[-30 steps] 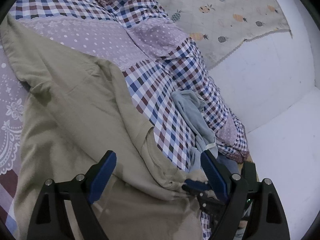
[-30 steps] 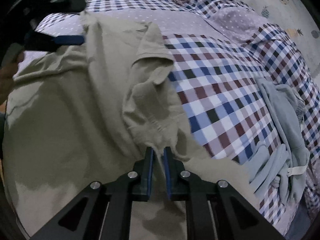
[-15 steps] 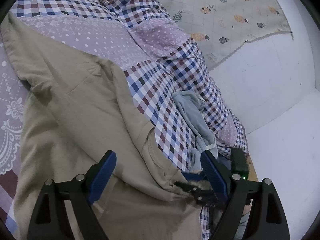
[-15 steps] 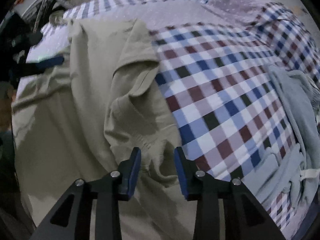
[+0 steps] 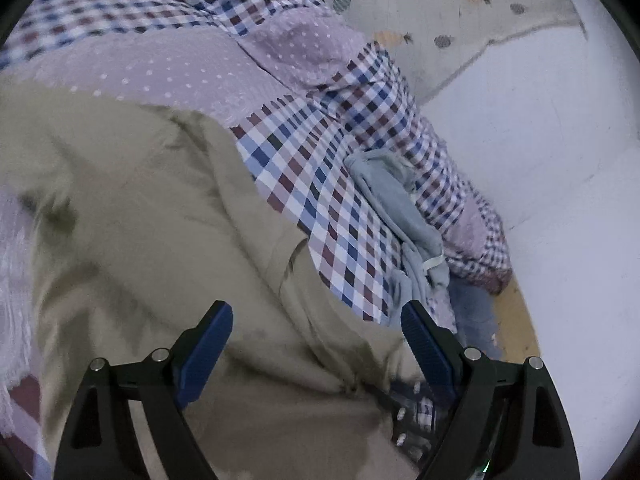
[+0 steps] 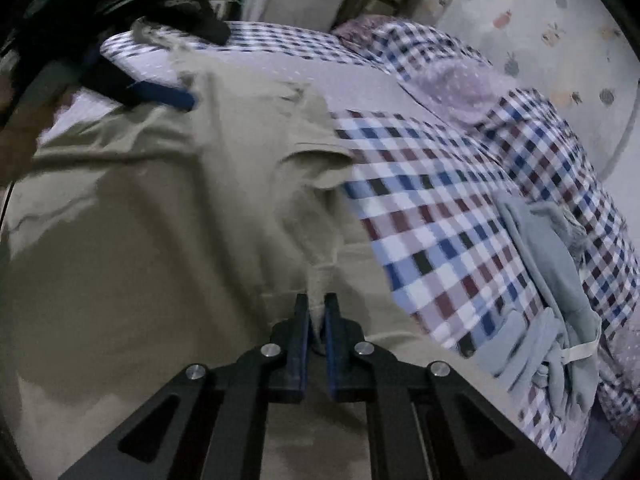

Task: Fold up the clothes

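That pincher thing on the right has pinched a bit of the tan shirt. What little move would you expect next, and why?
Probably a short lift, carrying the pinched fold across the tan shirt toward its middle. The right tool has just closed on a ridge of cloth near the sleeve, which lies crumpled beside the checked bedspread. The left tool hovers open above the shirt, gripping nothing.

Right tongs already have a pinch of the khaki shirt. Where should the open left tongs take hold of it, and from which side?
Judging from both wrist views, the left tongs should grip the khaki shirt at its far left edge, opposite the right tongs' pinch. Come in low from the shirt's outer side, one finger sliding under. That edge lies flat on the bedspread, so it offers a thin, clean hem.
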Available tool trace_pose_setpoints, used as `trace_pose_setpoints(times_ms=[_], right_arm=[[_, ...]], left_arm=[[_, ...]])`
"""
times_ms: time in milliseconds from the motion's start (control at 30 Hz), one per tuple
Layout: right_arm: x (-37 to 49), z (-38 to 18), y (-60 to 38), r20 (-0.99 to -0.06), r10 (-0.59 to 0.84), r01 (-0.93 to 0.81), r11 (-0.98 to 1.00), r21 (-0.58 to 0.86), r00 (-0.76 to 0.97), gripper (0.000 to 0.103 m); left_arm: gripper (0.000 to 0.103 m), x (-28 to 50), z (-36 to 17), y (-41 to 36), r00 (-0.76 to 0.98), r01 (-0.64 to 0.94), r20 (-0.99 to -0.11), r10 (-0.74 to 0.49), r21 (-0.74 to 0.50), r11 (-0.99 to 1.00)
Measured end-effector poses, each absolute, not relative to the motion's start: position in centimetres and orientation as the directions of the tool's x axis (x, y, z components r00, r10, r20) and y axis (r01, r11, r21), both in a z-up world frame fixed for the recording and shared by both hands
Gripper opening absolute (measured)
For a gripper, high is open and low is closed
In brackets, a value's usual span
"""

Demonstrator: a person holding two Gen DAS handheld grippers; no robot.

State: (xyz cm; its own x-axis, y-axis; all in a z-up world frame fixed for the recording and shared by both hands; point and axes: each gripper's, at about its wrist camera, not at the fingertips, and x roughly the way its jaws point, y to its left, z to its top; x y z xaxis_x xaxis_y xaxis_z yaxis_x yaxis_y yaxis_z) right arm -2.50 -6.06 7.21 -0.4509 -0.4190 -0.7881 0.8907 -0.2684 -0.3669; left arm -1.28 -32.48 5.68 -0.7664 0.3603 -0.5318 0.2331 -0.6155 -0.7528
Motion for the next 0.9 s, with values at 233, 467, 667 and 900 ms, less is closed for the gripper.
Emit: trace_pose_setpoints(times_ms=[233, 467, 667, 900], right_arm=[[0.5, 4.9, -5.1, -0.762, -0.461, 0.89, -0.201, -0.408, -0.454, 0.005], [-0.4, 4.6, -4.1, -0.75, -0.517, 0.911, -0.241, -0.335, -0.412, 0.005], [-0.8, 5.0, -3.5, -0.748, -0.534, 0.919, -0.238, -0.314, -0.394, 0.005], [-3.0, 7.2, -2.1, -0.741, -0.545, 0.917, -0.288, -0.274, -0.393, 0.005]], left_arm=[[0.088, -11.6, 7.3, -30.0, -0.519, 0.311, -0.786, 0.336, -0.539, -0.783], [0.076, -19.0, 4.5, -27.3, -0.309, 0.412, -0.931, 0.195, -0.316, -0.855], [0.029, -20.8, 2.0, -27.6, -0.181, 0.518, -0.977, 0.115, -0.194, -0.833], [0.006, -19.2, 4.6, -30.1, -0.339, 0.571, -0.92, 0.197, -0.367, -0.734]])
